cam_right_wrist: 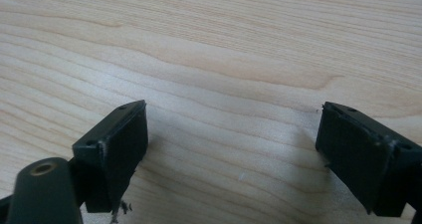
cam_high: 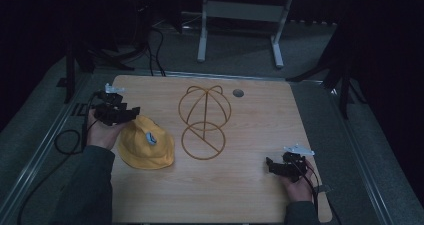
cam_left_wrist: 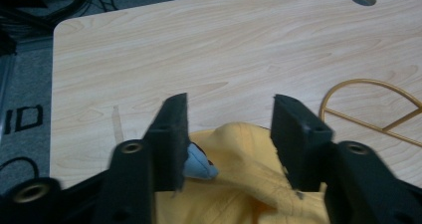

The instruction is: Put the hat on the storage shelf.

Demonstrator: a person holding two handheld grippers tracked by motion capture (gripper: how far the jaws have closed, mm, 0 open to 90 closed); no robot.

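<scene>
Dark room and grey floor surround a pale wood table point(cam_high: 240, 185) with a wire hat stand point(cam_high: 204, 122). Near its left edge lies a yellow cap point(cam_high: 146, 144): soft, light, floppy, best pinched at a fabric fold. Left tool point(cam_left_wrist: 226, 134) gapes over it, unclamped; right tool point(cam_right_wrist: 231, 149) open, empty

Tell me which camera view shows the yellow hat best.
The high view: the whole yellow hat lies on the table beside the wire hat stand. The left gripper view shows a folded part of it below the open left gripper. The right gripper view looks at bare wood.
</scene>
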